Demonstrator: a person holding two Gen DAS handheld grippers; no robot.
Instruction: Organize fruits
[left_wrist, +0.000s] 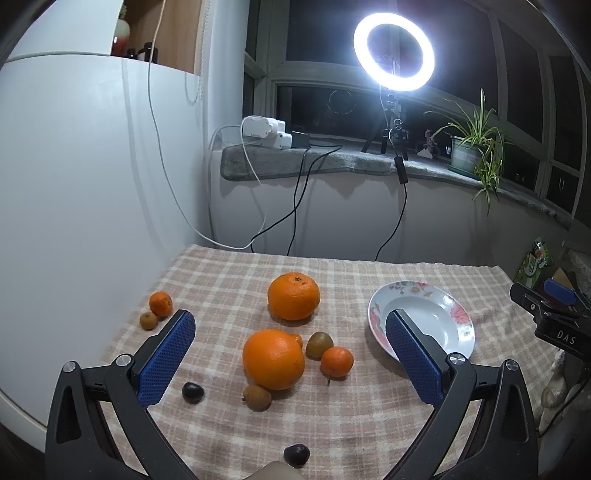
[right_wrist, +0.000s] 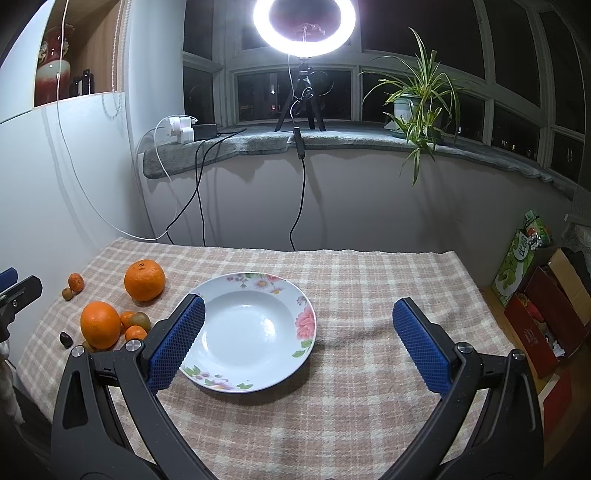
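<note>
Fruit lies scattered on the checked cloth. Two big oranges, one near (left_wrist: 273, 359) and one farther back (left_wrist: 293, 301), sit in the middle of the left wrist view. Beside the near one are a small mandarin (left_wrist: 336, 362), two brownish kiwis (left_wrist: 319, 345) and a dark fruit (left_wrist: 192, 392). Another mandarin (left_wrist: 161, 303) lies far left. My left gripper (left_wrist: 290, 339) hangs open above this cluster, holding nothing. The floral plate (right_wrist: 280, 288) is empty; my right gripper (right_wrist: 299, 338) stands open over its near right side, the left finger overlapping the rim.
A lit ring light (right_wrist: 303, 26) on a tripod and a potted plant (right_wrist: 413, 99) stand on the window sill behind the table. Cables (right_wrist: 199, 192) hang down the wall. Boxes (right_wrist: 546, 314) sit on the floor to the right. A white cabinet (left_wrist: 74, 184) borders the left.
</note>
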